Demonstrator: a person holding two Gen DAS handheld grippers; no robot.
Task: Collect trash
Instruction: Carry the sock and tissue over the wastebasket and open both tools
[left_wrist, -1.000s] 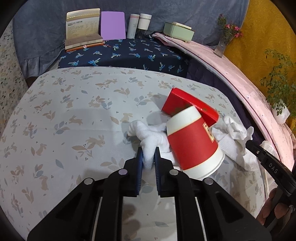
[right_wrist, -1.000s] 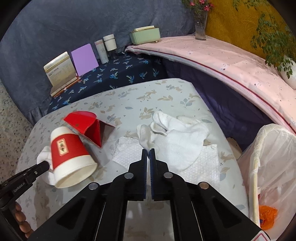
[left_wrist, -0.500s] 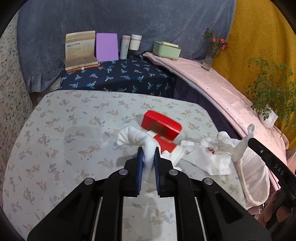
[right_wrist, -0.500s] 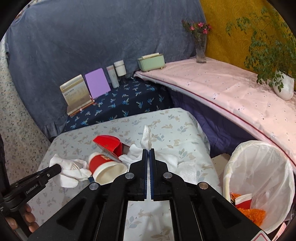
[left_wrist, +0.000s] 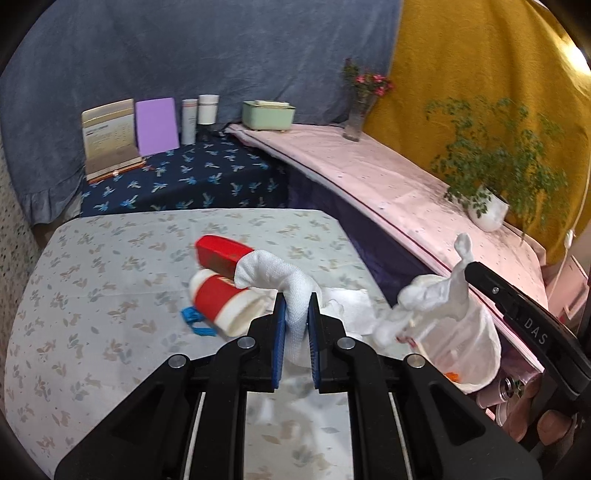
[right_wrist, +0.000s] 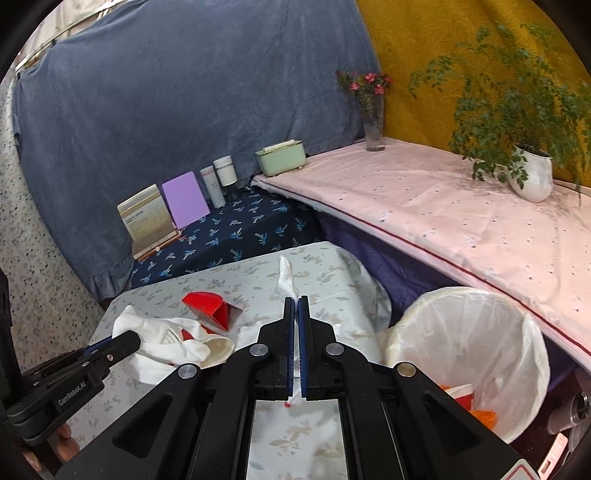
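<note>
Each claw, left (left_wrist: 294, 317) and right (right_wrist: 296, 321), clamps tissue above the table edge (right_wrist: 373, 291).

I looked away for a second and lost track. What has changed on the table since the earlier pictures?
Both grippers have lifted their white tissues off the table: the left gripper raised its wad, the right gripper pulled its tissue up toward the bin. A blue scrap is now uncovered. The red cup and red box stayed on the table, grips unchanged.

A blue-grey drape (right_wrist: 184, 110) is hanging behind, a mustard cloth (right_wrist: 424, 74) is covering the right wall, and what seems a speckled floor (right_wrist: 33, 240) is showing left.
</note>
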